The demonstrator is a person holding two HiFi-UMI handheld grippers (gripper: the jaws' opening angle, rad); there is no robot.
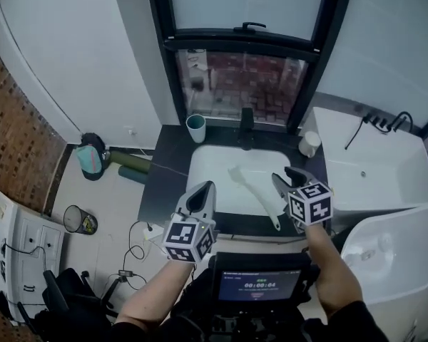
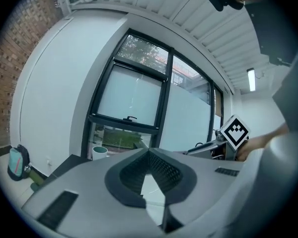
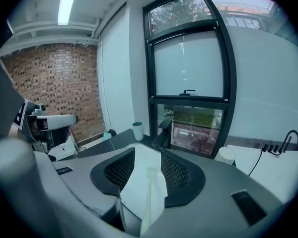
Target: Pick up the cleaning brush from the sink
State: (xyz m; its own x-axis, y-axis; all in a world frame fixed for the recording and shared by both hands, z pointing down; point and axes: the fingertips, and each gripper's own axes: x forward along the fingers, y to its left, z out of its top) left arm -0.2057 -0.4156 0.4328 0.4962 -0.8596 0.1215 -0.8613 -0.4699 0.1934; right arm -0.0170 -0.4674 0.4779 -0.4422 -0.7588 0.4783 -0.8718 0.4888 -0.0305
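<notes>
The white long-handled cleaning brush (image 1: 255, 194) lies slanted in the white sink (image 1: 207, 164), which is set in a dark counter. My right gripper (image 1: 289, 179) hovers over the sink's right edge, just right of the brush handle, with its jaws apart. In the right gripper view the brush (image 3: 150, 192) shows below the gap of the right gripper (image 3: 148, 155), untouched. My left gripper (image 1: 203, 191) is over the sink's near-left edge, and its tips meet in the left gripper view (image 2: 149, 151) with nothing between them.
A black faucet (image 1: 247, 123) stands behind the sink under the window. A teal-rimmed cup (image 1: 196, 128) sits at the back left of the counter and a white cup (image 1: 309, 144) at the back right. A white appliance (image 1: 374, 166) adjoins on the right. A bin (image 1: 78, 219) is on the floor.
</notes>
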